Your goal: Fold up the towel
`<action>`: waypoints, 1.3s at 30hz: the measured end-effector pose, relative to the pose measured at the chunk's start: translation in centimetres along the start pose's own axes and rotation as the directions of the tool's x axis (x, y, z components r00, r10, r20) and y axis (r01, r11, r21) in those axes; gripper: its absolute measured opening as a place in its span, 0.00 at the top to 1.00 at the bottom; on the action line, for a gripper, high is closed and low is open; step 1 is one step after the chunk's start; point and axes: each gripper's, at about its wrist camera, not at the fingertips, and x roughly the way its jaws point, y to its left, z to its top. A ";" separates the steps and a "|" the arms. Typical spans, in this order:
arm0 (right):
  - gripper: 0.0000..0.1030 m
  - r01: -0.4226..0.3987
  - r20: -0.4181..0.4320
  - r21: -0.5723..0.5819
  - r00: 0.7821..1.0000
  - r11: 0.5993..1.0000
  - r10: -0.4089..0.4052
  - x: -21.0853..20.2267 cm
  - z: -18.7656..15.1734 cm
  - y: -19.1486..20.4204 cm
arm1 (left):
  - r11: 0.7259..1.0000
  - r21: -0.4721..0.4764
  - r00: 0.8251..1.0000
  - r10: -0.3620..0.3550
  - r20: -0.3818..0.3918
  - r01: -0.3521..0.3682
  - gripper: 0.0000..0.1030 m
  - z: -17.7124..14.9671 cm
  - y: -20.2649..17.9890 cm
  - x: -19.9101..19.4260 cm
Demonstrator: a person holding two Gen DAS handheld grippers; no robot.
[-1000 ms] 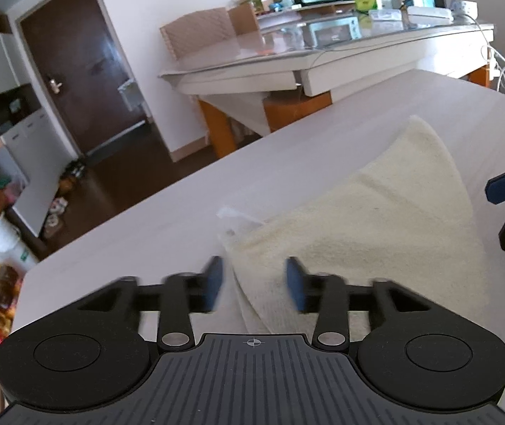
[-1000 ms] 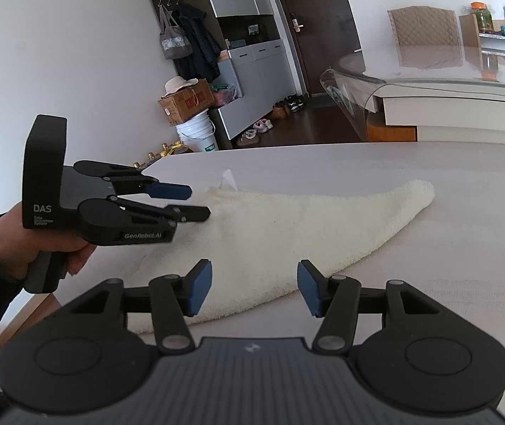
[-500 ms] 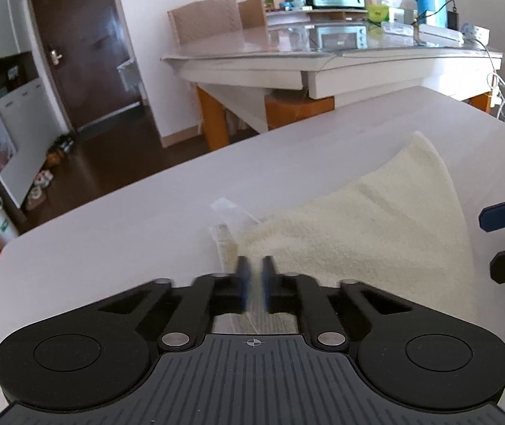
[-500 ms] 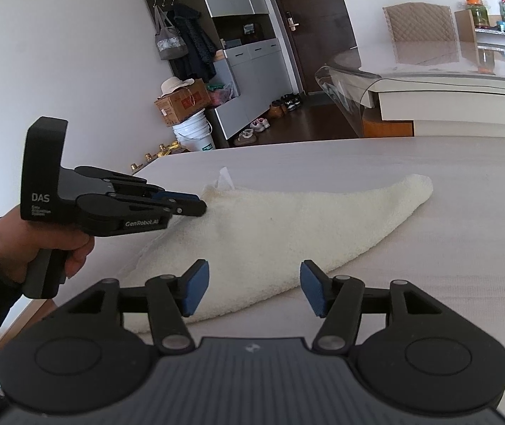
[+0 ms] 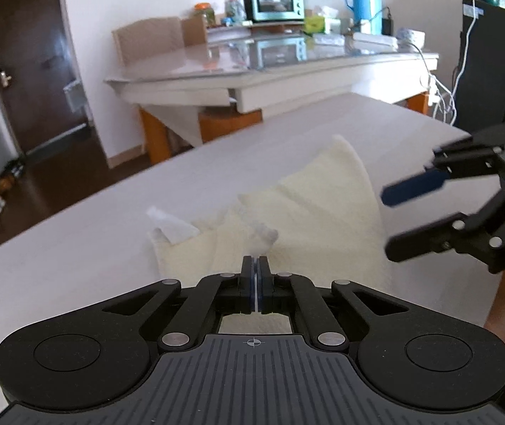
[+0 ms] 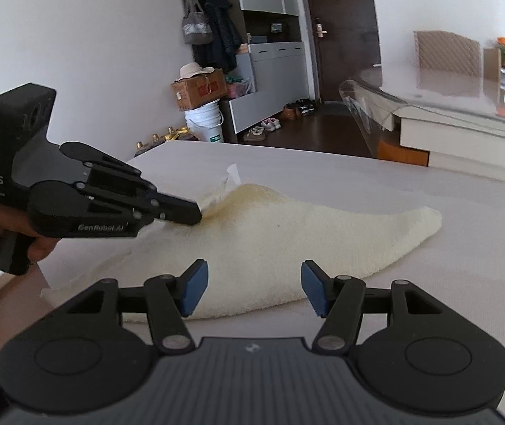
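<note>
The cream towel point(image 6: 288, 244) lies spread across the white table point(image 6: 429, 191), tapering to a rounded tip at its far end, and the left gripper point(image 6: 196, 212) is pinched tight on its near corner, fingers together with the cloth caught between them. That corner rides up off the table in a soft peak, and a small white care tag point(image 5: 171, 225) flaps loose just beside it. The right gripper point(image 6: 250, 288) hovers over the towel's near edge with its blue pads point(image 6: 192, 288) well apart, holding nothing.

This looks like thick terry: light, limp, a bit grippy. I'd judge it will sag and drag rather than hold a line, so one pinched corner alone will likely pull it skew. The sensible hold is a second corner or the hem on the same edge, where the cloth is thin enough to nip; the bulky middle would just bunch.

Writing on show: "DAS" on the left tool's body, with smaller lines under it too tiny to read, and "GenRobot.AI" along its finger arm. The tag's print can't be made out.
</note>
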 end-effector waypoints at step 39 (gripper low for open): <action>0.41 -0.124 0.030 0.391 0.992 0.912 0.122 6.6 3.7 -2.7 | 0.991 0.007 0.990 0.130 0.059 -0.131 0.95 -0.6 3.8 2.2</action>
